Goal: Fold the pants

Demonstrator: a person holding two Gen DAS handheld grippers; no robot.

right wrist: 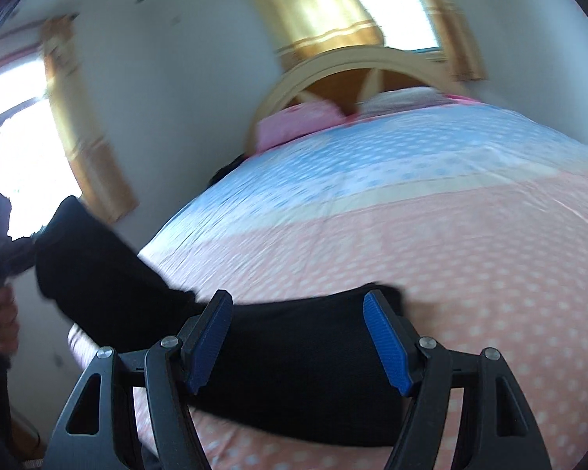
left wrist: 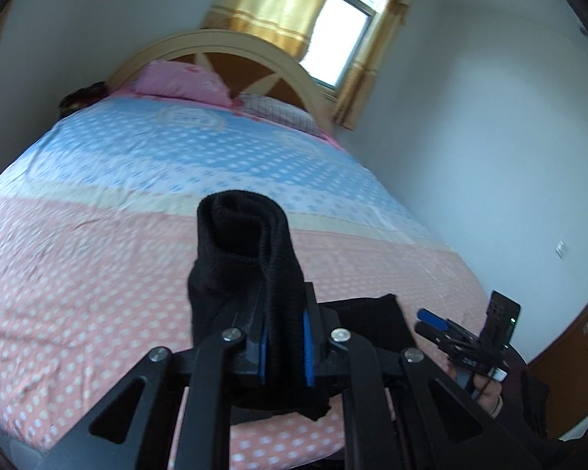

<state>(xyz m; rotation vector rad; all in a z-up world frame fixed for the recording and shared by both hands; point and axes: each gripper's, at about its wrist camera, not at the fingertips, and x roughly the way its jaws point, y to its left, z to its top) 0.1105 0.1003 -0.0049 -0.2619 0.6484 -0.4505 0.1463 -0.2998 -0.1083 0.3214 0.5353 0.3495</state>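
From the left wrist, the left gripper (left wrist: 284, 346) pinched the black pants (left wrist: 251, 250) tight, lifted above the dotted bed (left wrist: 98, 258). A pink pillow (left wrist: 180, 82) lay far off.

From the right wrist, the right gripper (right wrist: 300, 337) stood wide open, pants (right wrist: 294, 372) lying under it.

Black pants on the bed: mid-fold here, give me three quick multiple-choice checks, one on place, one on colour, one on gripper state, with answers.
1. Where does the lower part of the pants lie?
A. on the pink dotted end of the bedspread
B. on the pillows
C. on the floor

2. What colour are the gripper pads?
A. red
B. blue
C. yellow

3. How is the left gripper?
A. open and empty
B. shut on the pants
C. out of view

Answers: 1 A, the black cloth rests on the pink dotted area. 2 B, both pads show blue. 3 B, the fingers pinch a bunch of the black cloth; the right gripper stands open.
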